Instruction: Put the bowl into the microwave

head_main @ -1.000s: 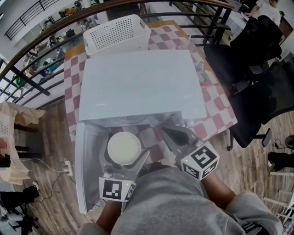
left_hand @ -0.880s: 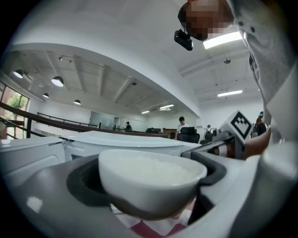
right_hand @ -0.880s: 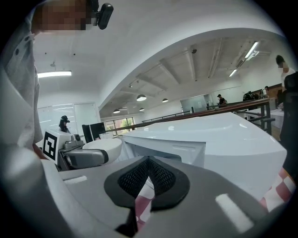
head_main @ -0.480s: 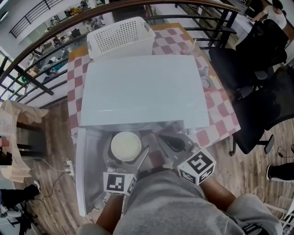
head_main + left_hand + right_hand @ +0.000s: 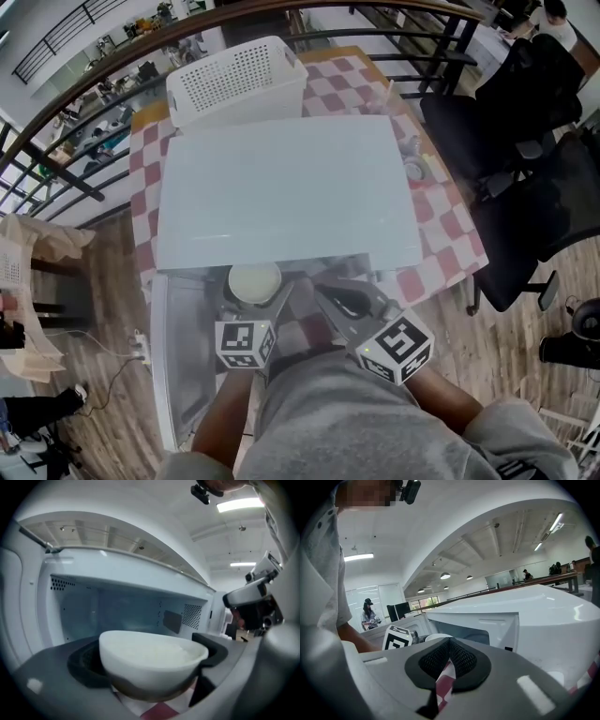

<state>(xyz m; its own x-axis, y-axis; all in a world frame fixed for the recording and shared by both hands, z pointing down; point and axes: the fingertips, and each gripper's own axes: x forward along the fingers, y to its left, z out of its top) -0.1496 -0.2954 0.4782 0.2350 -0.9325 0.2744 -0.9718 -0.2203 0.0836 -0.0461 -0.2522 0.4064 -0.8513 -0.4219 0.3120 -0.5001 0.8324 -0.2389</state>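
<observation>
left tongs [image 5: 150, 646] clasp bowl [image 5: 151, 663] at microwave [image 5: 117, 606] mouth

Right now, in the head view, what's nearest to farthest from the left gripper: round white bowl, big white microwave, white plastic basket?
1. Round white bowl, held in the jaws of the left gripper.
2. Big white microwave, directly ahead.
3. White plastic basket, beyond the microwave at the far edge.

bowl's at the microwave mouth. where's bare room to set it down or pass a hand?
Free: the microwave cavity beyond the bowl, with nothing showing inside; its flat top, bordered behind by the basket; the checked table strip at its front right. Crowded: the doorway, taken up by the left gripper holding the bowl, with the right gripper alongside.
</observation>
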